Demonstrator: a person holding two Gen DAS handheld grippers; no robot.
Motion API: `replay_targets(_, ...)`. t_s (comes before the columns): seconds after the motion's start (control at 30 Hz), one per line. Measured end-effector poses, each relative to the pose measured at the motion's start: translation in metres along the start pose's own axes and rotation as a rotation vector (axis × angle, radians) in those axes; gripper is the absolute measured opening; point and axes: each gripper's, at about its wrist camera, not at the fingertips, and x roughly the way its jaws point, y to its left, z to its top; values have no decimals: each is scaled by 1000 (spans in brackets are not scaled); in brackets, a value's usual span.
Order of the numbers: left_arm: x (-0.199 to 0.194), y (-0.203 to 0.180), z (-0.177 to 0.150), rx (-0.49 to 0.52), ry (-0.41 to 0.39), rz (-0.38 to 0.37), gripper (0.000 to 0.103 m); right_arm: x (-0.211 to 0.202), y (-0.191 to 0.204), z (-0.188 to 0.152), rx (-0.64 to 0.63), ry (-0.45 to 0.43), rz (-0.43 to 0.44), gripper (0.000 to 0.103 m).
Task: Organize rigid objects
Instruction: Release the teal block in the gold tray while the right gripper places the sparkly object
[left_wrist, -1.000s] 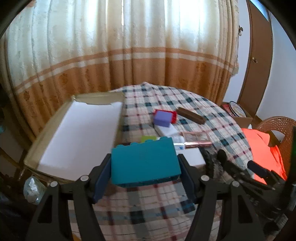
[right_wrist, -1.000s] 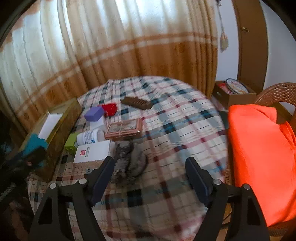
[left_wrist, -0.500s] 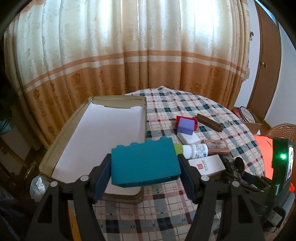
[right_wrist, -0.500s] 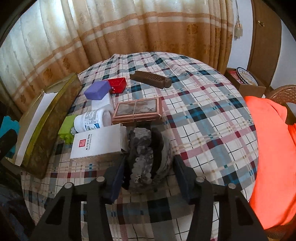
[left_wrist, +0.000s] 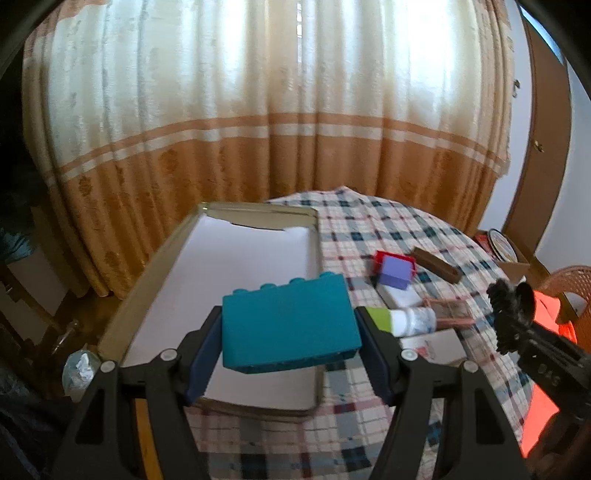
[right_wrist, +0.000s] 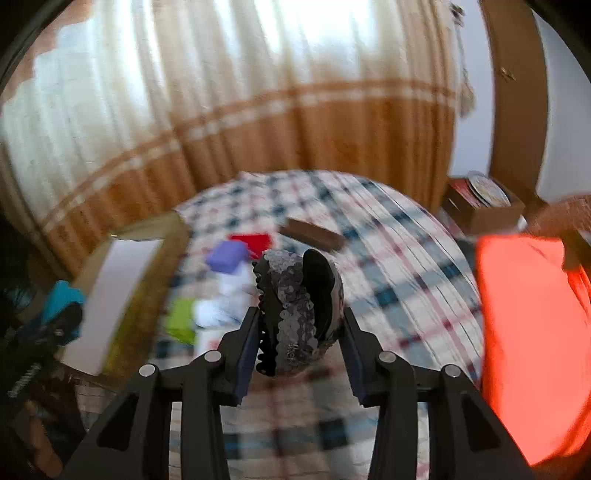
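1. Counter (left_wrist: 388, 229) under a plaid cloth, round-edged; its far rim curves just in front of the curtain (left_wrist: 277, 129).
2. The left hand-held gripper (left_wrist: 290, 341) is clamped on a teal block (left_wrist: 288, 328), its fingers pressed to the block's short ends. The block hangs in the air above the near right part of the tray (left_wrist: 155, 277), overlapping the tray's right wall.
3. The tray lies at the counter's left side, lined with white. Its left wall runs along the counter's edge and its far wall has a torn notch. The white floor shows nothing on it; most of it lies open beyond and left of the block.
4. The right hand-held gripper (right_wrist: 301, 339) is closed on a sequined pouch (right_wrist: 295, 306), which stands up between the fingers, lifted off the cloth. In the left view the pouch (left_wrist: 511, 314) shows at the right edge, raised over the counter's right side.
5. Just right of the tray lies a cluster: a purple box (left_wrist: 396, 272) against a red box (left_wrist: 391, 256), a white block (left_wrist: 400, 297) just in front, then a white bottle (left_wrist: 413, 320) with a green cap (left_wrist: 382, 319), a pinkish flat case (left_wrist: 448, 316) beside it, and a white carton (left_wrist: 436, 349) nearest.
6. A brown comb (left_wrist: 436, 264) lies apart, beyond the cluster toward the far right rim.
7. The right view is blurred, so fine edges there cannot be told. Bare cloth runs right of the cluster to the counter's edge, where an orange cloth (right_wrist: 528, 332) lies beside it.
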Motion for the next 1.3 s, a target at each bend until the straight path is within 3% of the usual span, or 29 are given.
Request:
replay_targets(0.4, 17, 60, 4, -59, 21, 163, 69, 13, 118, 7, -165, -30, 210, 45)
replay_targets(0.57, 25, 79, -1, -71, 49, 215, 69, 26, 154, -2, -234, -14, 231, 45)
replay_targets(1.1, 48, 89, -3, -35, 96, 275, 69, 59, 176, -18, -301, 88, 245, 45)
replay_targets(1.3, 51, 92, -2, -47, 109, 270, 69, 65, 174, -18, -291, 120, 297, 47)
